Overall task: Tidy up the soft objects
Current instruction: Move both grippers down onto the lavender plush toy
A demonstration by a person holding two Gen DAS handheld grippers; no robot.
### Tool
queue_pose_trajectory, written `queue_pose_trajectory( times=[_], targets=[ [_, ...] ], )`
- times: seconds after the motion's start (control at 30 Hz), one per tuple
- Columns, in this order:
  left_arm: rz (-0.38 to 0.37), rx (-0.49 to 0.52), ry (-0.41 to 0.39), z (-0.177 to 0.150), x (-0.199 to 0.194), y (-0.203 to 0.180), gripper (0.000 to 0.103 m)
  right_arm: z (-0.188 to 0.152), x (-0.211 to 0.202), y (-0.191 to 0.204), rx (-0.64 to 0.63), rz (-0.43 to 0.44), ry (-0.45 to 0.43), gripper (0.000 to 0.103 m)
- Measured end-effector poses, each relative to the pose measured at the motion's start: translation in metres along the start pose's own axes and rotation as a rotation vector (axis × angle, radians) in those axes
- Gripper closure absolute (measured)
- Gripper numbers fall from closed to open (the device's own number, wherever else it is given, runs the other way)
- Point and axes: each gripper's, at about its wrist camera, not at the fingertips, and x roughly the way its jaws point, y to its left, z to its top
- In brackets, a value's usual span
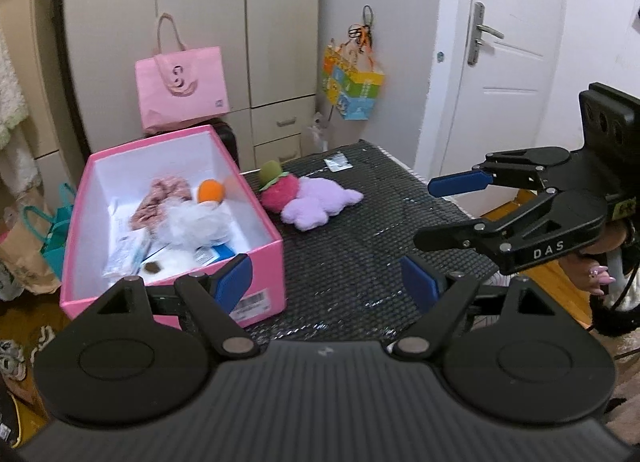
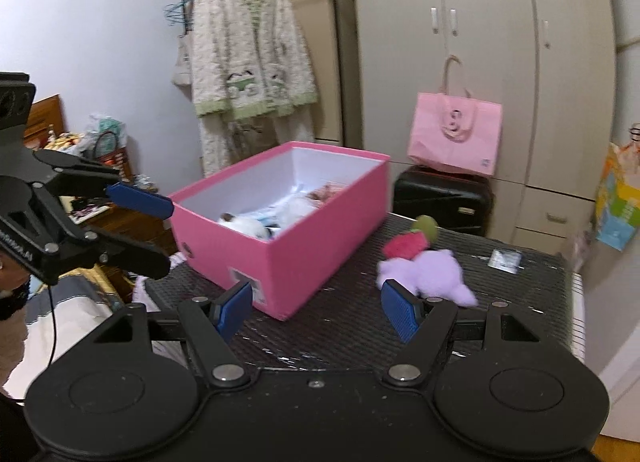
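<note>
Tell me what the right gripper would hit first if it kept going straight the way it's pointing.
Probably the pink box: its near corner sits between the open right gripper's fingers, above the dark mat. Depth is unclear.

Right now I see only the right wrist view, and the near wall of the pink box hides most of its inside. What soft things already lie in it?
Observer: From the left wrist view, the pink box holds an orange soft toy by its right wall, resting on a white fluffy piece.
Operator: Is there anything else soft beside them?
Observer: Yes, a crumpled pinkish fabric lies just left of them, towards the far wall.
Operator: And what is at the other end of the box?
Observer: Flat clear packets lie there, not soft things.
</note>
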Motion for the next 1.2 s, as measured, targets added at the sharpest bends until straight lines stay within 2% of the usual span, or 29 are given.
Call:
queue_pose_trajectory(
  times=[0.27, 0.37, 0.47, 0.87, 1.2],
  targets=[
    [0.013, -0.007, -0.069, 0.012, 0.031, -0.016, 0.02, -0.013, -0.001, -0.035, 0.017, -0.062, -0.012, 0.027],
    [0.067, -0.022, -0.126, 0.016, 0.045, -0.022, 0.017, -0.017, 0.006, -0.046, 0.009, -0.072, -0.011, 0.027],
    [0.103, -0.009, -0.144, 0.019, 0.064, -0.028, 0.016, -0.019, 0.014, -0.058, -0.007, -0.079, -0.002, 0.027],
    [0.065, -0.089, -0.096, 0.039, 0.14, -0.039, 0.016, -0.03, 0.054, -0.088, -0.138, -0.083, 0.039, 0.027],
    [0.112, -0.231, 0.037, 0.046, 0.212, -0.025, 0.018, -0.018, 0.106, -0.113, -0.197, -0.008, 0.093, 0.027]
  ],
)
